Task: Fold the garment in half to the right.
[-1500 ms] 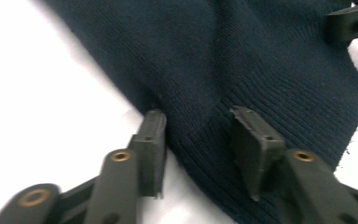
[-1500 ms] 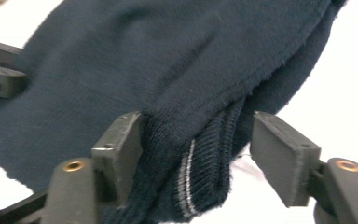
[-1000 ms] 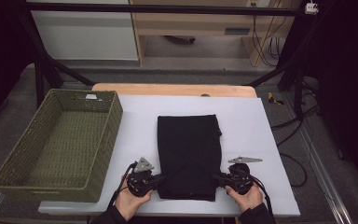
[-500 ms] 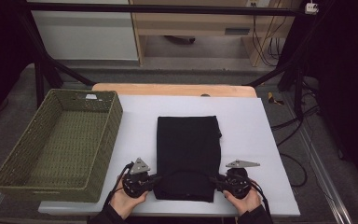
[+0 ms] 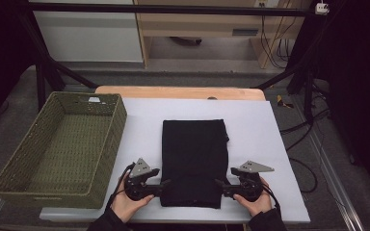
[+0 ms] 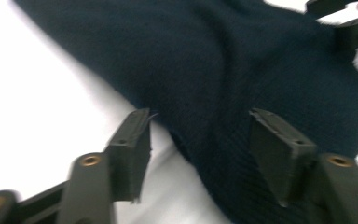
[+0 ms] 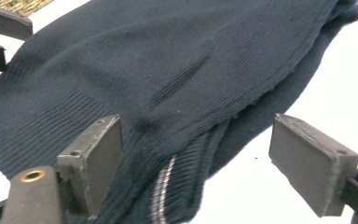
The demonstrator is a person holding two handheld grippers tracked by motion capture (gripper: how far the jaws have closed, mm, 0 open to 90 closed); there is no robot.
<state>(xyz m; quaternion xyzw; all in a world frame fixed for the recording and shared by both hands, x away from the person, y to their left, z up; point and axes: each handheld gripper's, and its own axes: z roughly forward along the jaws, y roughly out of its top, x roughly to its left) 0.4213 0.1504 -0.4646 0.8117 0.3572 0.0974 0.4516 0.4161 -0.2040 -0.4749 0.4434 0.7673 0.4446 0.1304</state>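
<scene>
The left gripper (image 5: 166, 184) and right gripper (image 5: 218, 183), both with jaws just opened apart and gripping nothing, sit at the two lower corners of one folded dark sweater (image 5: 193, 159) in the frame's lower centre, beside one green basket (image 5: 14, 166) at left.

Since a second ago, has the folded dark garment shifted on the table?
No. The folded dark garment lies equally far from the green basket; only both grippers' jaws have just opened off its near edge.

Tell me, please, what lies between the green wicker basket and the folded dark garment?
In the high view, just bare white table top separates the basket from the garment; nearer the front edge, the left gripper sits there.
</scene>
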